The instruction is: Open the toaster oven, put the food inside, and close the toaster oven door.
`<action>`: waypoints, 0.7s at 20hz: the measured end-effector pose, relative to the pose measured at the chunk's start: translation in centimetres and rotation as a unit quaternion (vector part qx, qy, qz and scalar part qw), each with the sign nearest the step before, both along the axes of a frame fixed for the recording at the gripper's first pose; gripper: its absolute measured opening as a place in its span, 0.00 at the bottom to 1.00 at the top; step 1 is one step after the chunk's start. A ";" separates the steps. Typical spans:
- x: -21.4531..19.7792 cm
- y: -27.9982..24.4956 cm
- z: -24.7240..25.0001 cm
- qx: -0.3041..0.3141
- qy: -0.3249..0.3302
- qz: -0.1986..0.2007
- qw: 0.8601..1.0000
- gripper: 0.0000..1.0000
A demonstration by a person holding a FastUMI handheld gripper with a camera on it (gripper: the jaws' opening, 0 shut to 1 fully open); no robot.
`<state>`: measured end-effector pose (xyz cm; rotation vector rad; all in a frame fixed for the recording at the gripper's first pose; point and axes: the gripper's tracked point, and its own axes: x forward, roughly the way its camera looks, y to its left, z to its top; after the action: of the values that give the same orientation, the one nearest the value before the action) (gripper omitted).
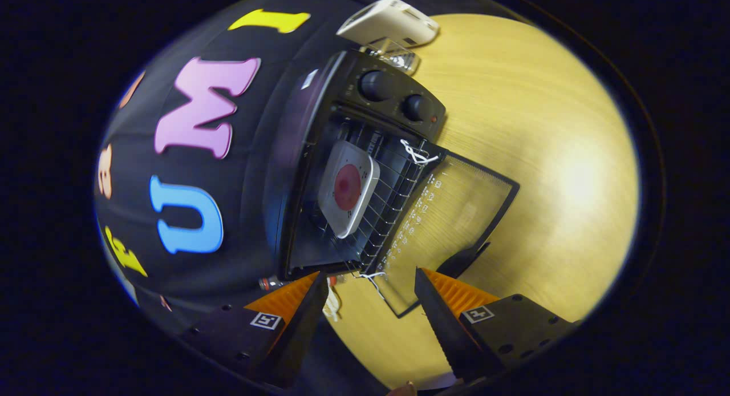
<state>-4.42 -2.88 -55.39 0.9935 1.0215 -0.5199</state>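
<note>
the toaster oven (365,156) stands on the wooden bench (542,156) with its back to the booth wall, and its door (450,225) hangs fully open, folded down flat over the bench. the glass panel lies just ahead of the tool (370,282), whose two fingers are spread wide apart and hold nothing; bare bench and the near corner of the door show in the gap between them. the food, a round red piece (347,187) on a white square plate (349,189), sits inside the oven on the wire rack (388,213), well back from the rack's front edge. white string is tied at both hinge ends of the door (418,152). two knobs (373,85) sit on the control panel at the far end of the oven. beyond that panel a white boxy device (390,20) rests at the bench's far edge, just beside the oven. to the side of the open door the bench stretches wide and bare, with bright glare on the wood.
</note>
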 end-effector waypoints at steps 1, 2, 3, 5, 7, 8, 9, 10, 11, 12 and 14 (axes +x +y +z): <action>-0.9 -0.5 -0.2 -0.041 0.002 0.043 0.998 0.98; -2.0 -0.8 -0.6 -0.077 0.010 0.088 0.993 0.98; -3.1 -0.8 -1.1 -0.106 0.016 0.133 0.985 0.98; -4.9 -0.6 -1.8 -0.157 0.025 0.205 0.966 0.99; -6.3 -0.2 -2.6 -0.192 0.030 0.264 0.945 0.99; -6.9 0.0 -3.0 -0.210 0.034 0.296 0.931 0.99; -7.4 0.0 -3.4 -0.232 0.041 0.327 0.915 0.99; -8.0 0.0 -4.0 -0.256 0.046 0.356 0.898 0.99; -8.3 0.1 -4.6 -0.275 0.050 0.382 0.881 0.99; -8.5 0.6 -4.9 -0.285 0.049 0.402 0.869 0.99; -9.2 1.6 -6.5 -0.286 0.046 0.433 0.854 0.99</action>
<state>-13.59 -1.26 -61.93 -0.0725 1.1807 -0.0854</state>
